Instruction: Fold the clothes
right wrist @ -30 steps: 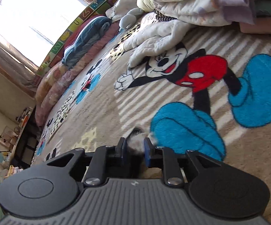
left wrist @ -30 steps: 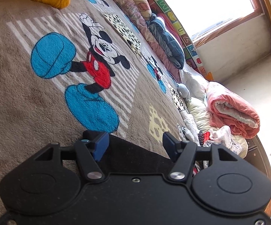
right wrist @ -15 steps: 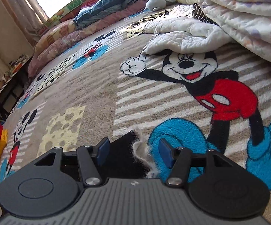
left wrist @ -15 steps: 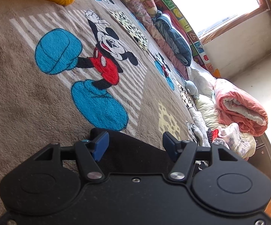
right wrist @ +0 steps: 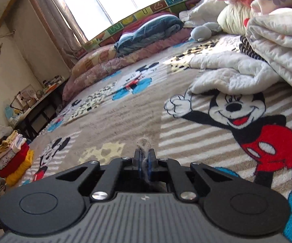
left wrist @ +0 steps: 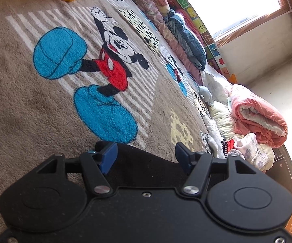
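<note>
Black fleecy garment [left wrist: 146, 163] lies under the spread left gripper [left wrist: 145, 155]; the right gripper [right wrist: 144, 162], pinching only its fuzzy edge, could slip.

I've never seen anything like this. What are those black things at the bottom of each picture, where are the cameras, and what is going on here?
There is no robot here. A person holds two hand tools, each with two pinching fingers and a wide-angle camera looking forward along them. The black shapes are the tools themselves.

One picture comes from the left gripper. Its blue-padded fingers stand apart, open, over a black garment lying on the cartoon-mouse blanket.

The other comes from the right gripper. Its fingers are shut, pinching a fuzzy grey bit of cloth; whether that belongs to the same garment I cannot tell.

Around them lie bedding, a rolled pink quilt and, far left in the right view, a stack of folded clothes.
</note>
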